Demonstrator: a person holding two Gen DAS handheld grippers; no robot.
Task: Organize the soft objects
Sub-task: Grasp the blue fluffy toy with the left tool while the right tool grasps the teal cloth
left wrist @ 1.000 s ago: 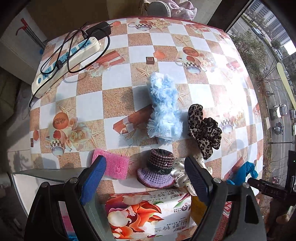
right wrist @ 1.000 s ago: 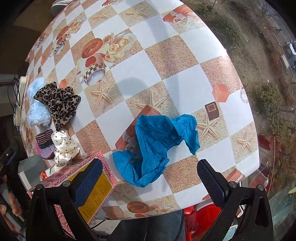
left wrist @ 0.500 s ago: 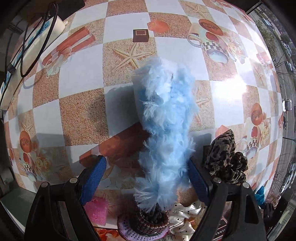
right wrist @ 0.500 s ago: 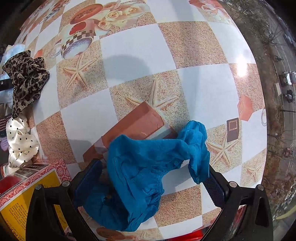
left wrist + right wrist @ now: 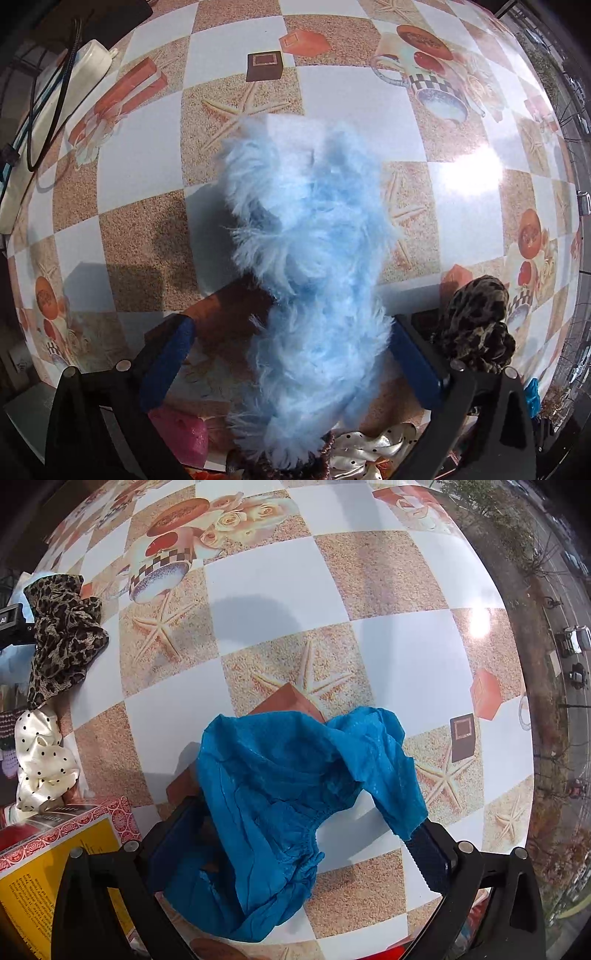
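The fluffy blue piece (image 5: 310,266) lies on the tabletop (image 5: 140,158), its long axis running straight away from the left hand-held gripper (image 5: 291,354), whose spread fingers straddle its near end. The blue cloth (image 5: 291,797) lies crumpled between the right hand-held gripper's (image 5: 306,849) equally wide, unclenched fingers.

Probably a home: patterned tablecloth (image 5: 140,177), power strip (image 5: 55,107), street-facing window.

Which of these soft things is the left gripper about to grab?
The fluffy light-blue piece. It alone lies between the open fingers of the left gripper; the leopard-print scrunchie sits outside the right finger, and the pink sponge lies below the left one.
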